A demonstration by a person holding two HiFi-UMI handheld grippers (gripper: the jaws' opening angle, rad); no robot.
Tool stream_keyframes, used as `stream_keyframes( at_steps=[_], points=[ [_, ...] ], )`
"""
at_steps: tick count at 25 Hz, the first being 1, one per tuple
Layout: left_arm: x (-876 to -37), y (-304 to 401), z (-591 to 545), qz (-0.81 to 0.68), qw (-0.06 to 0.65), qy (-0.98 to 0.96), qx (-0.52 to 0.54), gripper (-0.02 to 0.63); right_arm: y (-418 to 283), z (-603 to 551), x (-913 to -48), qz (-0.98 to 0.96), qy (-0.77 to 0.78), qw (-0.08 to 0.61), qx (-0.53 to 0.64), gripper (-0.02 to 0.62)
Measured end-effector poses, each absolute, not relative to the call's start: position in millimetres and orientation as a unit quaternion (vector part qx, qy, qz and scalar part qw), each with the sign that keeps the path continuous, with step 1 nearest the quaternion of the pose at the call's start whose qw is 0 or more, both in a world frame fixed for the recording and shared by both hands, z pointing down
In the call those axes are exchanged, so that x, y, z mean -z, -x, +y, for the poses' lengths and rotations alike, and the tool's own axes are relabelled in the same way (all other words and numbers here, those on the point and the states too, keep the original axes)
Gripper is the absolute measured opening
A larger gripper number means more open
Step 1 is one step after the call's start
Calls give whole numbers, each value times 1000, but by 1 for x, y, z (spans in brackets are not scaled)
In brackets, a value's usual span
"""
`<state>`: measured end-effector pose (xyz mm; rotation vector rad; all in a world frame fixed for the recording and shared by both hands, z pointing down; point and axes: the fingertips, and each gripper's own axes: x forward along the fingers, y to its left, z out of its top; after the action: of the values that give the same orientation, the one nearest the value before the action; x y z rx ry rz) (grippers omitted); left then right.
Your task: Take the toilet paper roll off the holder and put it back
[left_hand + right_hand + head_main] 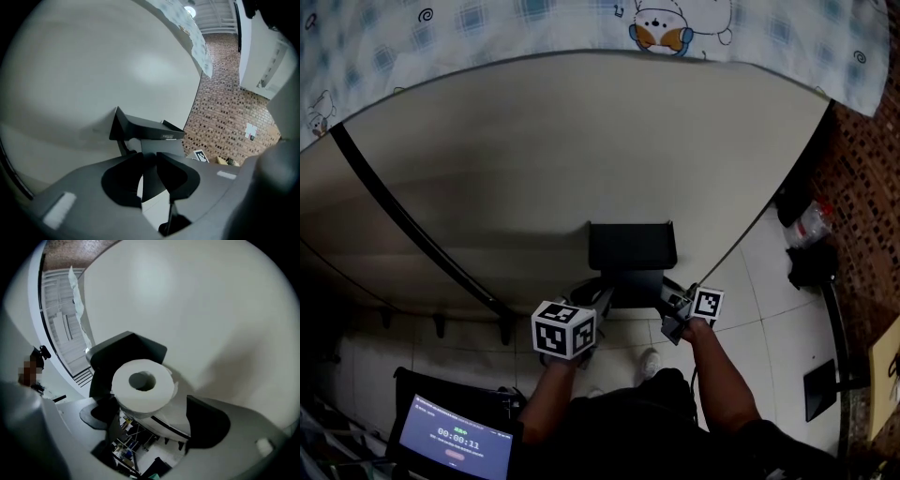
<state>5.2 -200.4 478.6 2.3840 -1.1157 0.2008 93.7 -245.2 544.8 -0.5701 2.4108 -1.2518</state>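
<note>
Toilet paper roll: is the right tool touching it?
Cannot tell. In the right gripper view the toilet paper roll sits between the open jaws of the right tool: wall shows beside one jaw; the roll overlaps the other.

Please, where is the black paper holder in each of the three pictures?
Head view: the holder is at the centre, on the wall.
Left gripper view: the holder is at the centre, slightly low.
Right gripper view: the holder is left of centre, behind the white roll.
Shared landmark: the pale wall it hangs on.
</note>
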Motion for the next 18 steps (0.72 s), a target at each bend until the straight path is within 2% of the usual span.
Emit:
stream_keyframes(
  at_steps=[13, 17, 18],
  points=[
    [-480, 3, -207, -435, 219, -870, -72, 110, -194, -250, -503, 842, 306, 243, 372, 457],
    [-485, 13, -206, -448, 224, -863, -74, 107, -188, -242, -456, 878, 346, 182, 275, 429],
    [-486, 17, -205, -454, 224, -859, -75, 109, -185, -239, -444, 886, 361, 160, 244, 402]
  ],
)
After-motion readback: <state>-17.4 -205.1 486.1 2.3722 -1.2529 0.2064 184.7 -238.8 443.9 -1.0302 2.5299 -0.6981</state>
